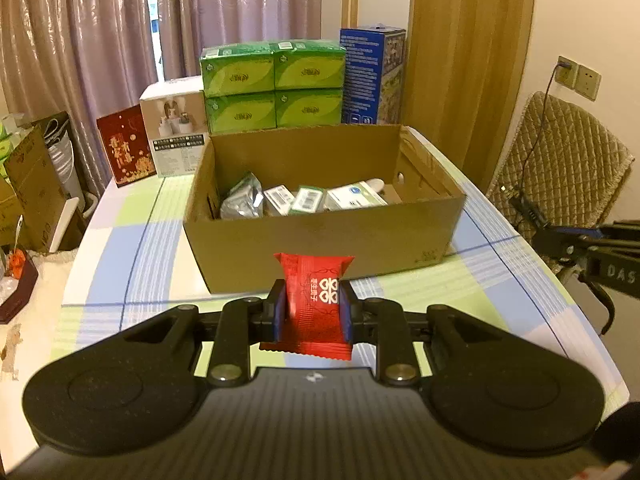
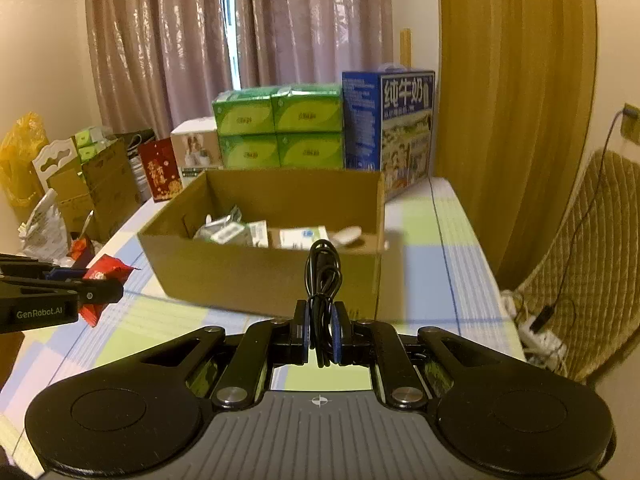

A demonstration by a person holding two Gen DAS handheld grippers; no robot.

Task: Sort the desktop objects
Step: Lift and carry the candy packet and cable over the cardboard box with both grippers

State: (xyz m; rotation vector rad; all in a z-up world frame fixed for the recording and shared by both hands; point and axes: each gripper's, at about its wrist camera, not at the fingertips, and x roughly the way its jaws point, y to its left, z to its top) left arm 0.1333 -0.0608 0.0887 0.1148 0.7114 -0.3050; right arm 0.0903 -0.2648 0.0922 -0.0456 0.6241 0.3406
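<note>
Our left gripper (image 1: 312, 312) pinched a red sachet (image 1: 314, 304) upright between its pads; our right gripper (image 2: 320, 330) clamped a coiled black cable (image 2: 323, 276). Ahead of both sets of fingers sat the open cardboard box (image 1: 320, 240) on the checked tablecloth (image 1: 132, 248), holding what looked like small packets (image 1: 312, 198). Green cartons (image 1: 274, 84) stood beyond it.

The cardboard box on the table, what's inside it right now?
Inside the cardboard box: a silver foil pouch, several small white and green cartons and a white oval thing. The near wall hides the floor in front of them.
</note>
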